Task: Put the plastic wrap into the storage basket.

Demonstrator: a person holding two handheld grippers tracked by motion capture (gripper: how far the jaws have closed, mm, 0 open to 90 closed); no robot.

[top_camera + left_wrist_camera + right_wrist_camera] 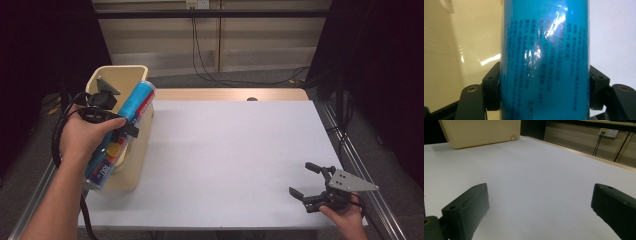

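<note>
Left gripper (131, 131): sitting at the left of the high view, its fingers (492, 86) clamping the blue tube from both sides.
Blue tube (122, 132): lying slanted over the cream bin, its upper end pointing toward the upper left of the frame; in the left gripper view (545, 60) it is standing between the two fingers, touching both.
Cream bin (131, 167): resting on the counter's left edge.
Right gripper (306, 182): sitting at the lower right, fingers (465, 211) standing wide apart, holding nothing.
Counter (235, 160): lying white under both grippers.
</note>
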